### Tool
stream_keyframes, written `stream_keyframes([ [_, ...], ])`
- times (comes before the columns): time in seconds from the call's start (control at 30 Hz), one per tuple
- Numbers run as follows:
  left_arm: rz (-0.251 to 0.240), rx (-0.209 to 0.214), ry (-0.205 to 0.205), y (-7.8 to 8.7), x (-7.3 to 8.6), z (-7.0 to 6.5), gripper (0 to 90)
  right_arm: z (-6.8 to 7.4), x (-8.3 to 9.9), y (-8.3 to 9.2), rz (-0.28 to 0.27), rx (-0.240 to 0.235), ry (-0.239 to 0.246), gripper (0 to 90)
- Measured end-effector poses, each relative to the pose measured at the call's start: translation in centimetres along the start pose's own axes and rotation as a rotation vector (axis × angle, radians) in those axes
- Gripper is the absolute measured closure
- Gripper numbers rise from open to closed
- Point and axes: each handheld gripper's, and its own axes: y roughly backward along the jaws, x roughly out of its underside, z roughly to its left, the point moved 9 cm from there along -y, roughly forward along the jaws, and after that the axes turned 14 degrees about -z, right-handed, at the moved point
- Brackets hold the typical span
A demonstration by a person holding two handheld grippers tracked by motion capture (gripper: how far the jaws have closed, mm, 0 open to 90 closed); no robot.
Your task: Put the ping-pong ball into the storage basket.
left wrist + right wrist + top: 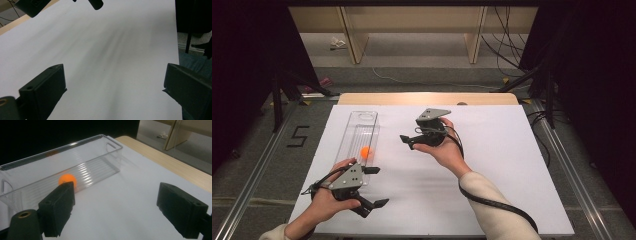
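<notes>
Just one orange ball — one clear bin.

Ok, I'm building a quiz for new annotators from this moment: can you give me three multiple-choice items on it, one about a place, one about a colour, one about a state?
1. Where is the ball?
A. On the bare white sheet
B. Inside the clear plastic bin
C. Between the jaws of the right hand-held gripper

2. What colour is the ball?
A. Orange
B. Green
C. White

3. How do the jaws of the left hand-held gripper stand?
A. Shut on the ball
B. Shut on nothing
C. Open, with nothing between them

Answers:
1 B: both the high view and the right gripper view show it lying behind the bin's clear wall.
2 A: it shows bright orange in both of those views.
3 C: the left gripper view shows the jaws wide apart over the white sheet.
</notes>
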Motion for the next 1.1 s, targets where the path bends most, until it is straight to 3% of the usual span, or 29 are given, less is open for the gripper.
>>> stream_keyframes([
  [0.57, -0.001, -0.002, 0.001, 0.1, 0.0, 0.1, 3.3, -1.8, 1.7, 3.4, 0.004, 0.053, -0.019, 16.2],
  [1.1, -0.002, -0.003, -0.002, 0.1, 0.0, 0.1, 3.3, -2.5, 2.6, 6.2, 0.002, 0.093, -0.035, 16.2],
])
